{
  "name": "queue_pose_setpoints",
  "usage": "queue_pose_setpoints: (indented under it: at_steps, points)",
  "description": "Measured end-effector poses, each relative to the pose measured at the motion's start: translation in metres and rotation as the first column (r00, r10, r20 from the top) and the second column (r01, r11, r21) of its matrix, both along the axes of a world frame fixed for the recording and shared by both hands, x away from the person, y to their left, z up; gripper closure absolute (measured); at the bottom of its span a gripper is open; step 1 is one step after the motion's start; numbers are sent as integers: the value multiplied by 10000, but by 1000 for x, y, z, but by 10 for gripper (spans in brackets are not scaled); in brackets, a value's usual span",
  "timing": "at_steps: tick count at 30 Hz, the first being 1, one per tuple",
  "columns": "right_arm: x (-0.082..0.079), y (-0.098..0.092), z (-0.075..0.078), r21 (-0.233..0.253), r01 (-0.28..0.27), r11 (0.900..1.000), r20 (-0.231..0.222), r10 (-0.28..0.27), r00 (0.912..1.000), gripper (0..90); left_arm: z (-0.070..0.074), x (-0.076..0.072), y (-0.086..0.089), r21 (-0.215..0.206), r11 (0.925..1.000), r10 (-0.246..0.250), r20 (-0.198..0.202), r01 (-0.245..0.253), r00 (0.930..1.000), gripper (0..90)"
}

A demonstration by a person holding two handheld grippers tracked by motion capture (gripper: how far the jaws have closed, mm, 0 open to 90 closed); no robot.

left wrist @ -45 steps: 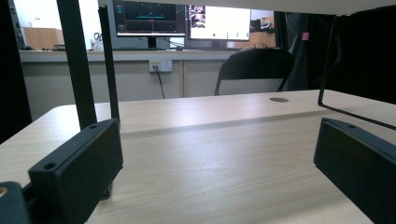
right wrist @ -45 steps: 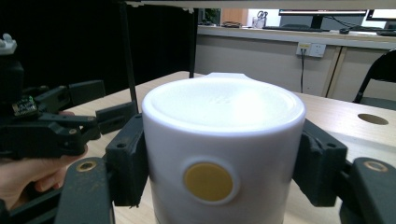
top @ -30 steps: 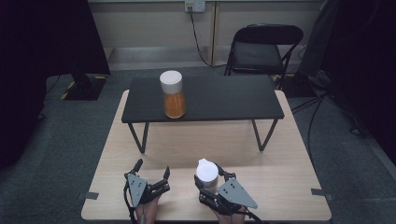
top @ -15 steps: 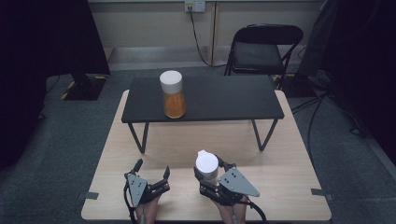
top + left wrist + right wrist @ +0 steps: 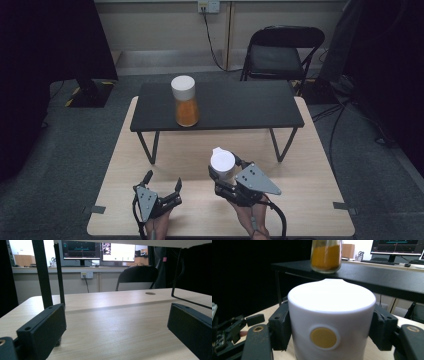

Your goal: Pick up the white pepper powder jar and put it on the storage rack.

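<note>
Right gripper (image 5: 223, 172) is clamping a white cylinder container (image 5: 222, 161), its black fingers (image 5: 280, 326) pressing on both sides of the smooth matte wall; flat white lid with a small pour lip, round yellow dot on the front wall; contents cannot be told; container is sitting upright between the fingers, just above the light wood-grain counter (image 5: 310, 200).

Left gripper (image 5: 163, 186) is resting low on the counter, beside the right one and apart from it; its blocky black fingers (image 5: 45, 326) are standing wide apart with nothing between them, bare wood ahead of them.

Beyond the right fingers, a low black shelf (image 5: 240, 107) on thin black metal legs is standing on the counter; a clear glass jar (image 5: 186, 101) with a white cap is sitting on it, filled most of the way with orange powder, well apart from the held container.

Grey carpet floor around the counter; black folding chair (image 5: 280, 55) behind it; wall socket (image 5: 208, 6) with a cable hanging; monitors (image 5: 100, 251) are glowing on a far desk; dark curtains at both sides.
</note>
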State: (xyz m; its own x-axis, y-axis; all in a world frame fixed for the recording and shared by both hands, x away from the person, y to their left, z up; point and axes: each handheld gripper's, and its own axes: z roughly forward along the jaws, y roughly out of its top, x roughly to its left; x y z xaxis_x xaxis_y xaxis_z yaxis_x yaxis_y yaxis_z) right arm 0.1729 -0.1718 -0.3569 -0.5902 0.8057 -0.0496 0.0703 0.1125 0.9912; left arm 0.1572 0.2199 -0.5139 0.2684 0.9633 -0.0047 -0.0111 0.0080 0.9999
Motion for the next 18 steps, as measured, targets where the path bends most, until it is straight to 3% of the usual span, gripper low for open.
queue_pose_setpoints:
  at_steps: [18]
  points:
    - [17,-2,43,-180,-74,9998,457,82,9989,300,0,0,0,-1,10000,-3,4,3,10000,12]
